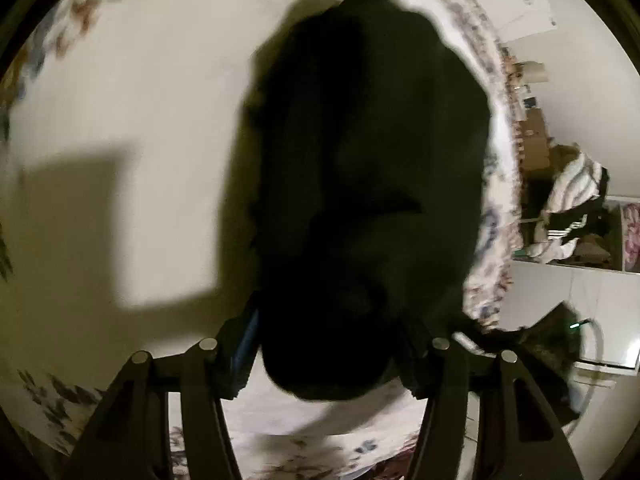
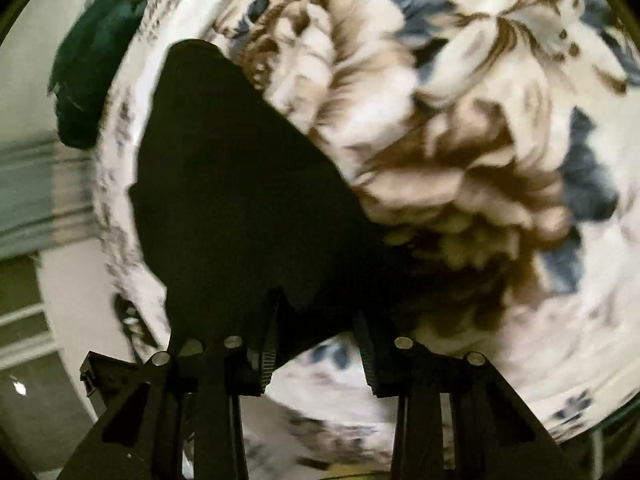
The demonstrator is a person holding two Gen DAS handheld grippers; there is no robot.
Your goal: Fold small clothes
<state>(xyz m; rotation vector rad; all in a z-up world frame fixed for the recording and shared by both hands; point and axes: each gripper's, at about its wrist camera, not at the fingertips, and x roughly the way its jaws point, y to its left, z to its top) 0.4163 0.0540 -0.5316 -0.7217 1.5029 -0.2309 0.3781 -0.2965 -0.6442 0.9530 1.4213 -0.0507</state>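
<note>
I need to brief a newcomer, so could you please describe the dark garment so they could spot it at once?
Find the bed cover, cream with blue and brown flowers. On it lies the black garment, by the cover's edge, its near end between the left gripper fingers. It is the only plain, solid dark piece on the pale floral cloth.

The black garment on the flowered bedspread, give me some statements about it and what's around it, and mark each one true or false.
1. The black garment lies on a flowered bedspread. True.
2. The garment is bright red. False: it is black.
3. In the left wrist view, the garment's near end sits between the left gripper's fingers. True.
4. The bedspread is plain grey. False: it is white with brown and blue flowers.
5. A dark green cloth lies beyond the bedspread's edge. True.
</note>
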